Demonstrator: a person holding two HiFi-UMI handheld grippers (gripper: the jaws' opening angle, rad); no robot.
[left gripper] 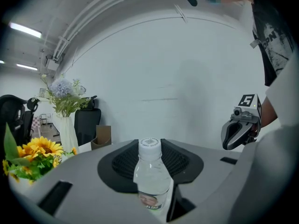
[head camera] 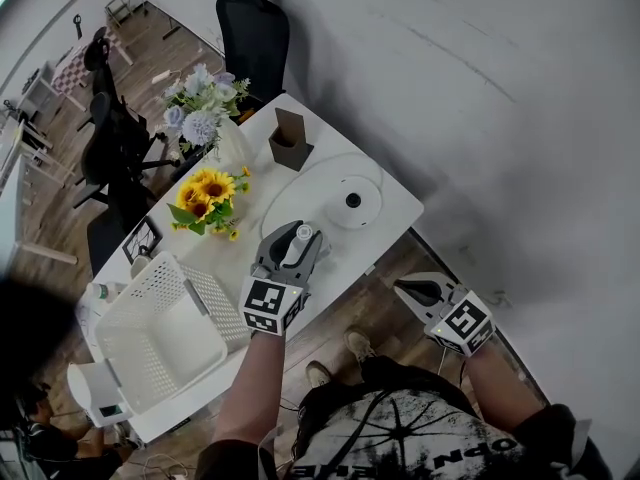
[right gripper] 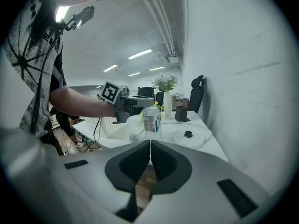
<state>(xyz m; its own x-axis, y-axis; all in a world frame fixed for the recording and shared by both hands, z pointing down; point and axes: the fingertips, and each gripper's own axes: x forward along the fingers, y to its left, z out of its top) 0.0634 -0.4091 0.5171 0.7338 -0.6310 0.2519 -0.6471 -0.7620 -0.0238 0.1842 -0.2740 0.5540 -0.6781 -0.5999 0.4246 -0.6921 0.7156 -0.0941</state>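
Clear bottle [left gripper: 152,178], upright, sits clamped between the jaws of my left gripper [head camera: 292,250] over the white table [head camera: 395,208], near the basket [head camera: 130,368]. My right gripper [head camera: 418,291] hangs off the table's edge, jaws pressed together on nothing.

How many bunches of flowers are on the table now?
2. The sunflowers sit mid-table, between the white basket and the pale blue bouquet, which stands in a white vase near the brown box. None looks hidden.
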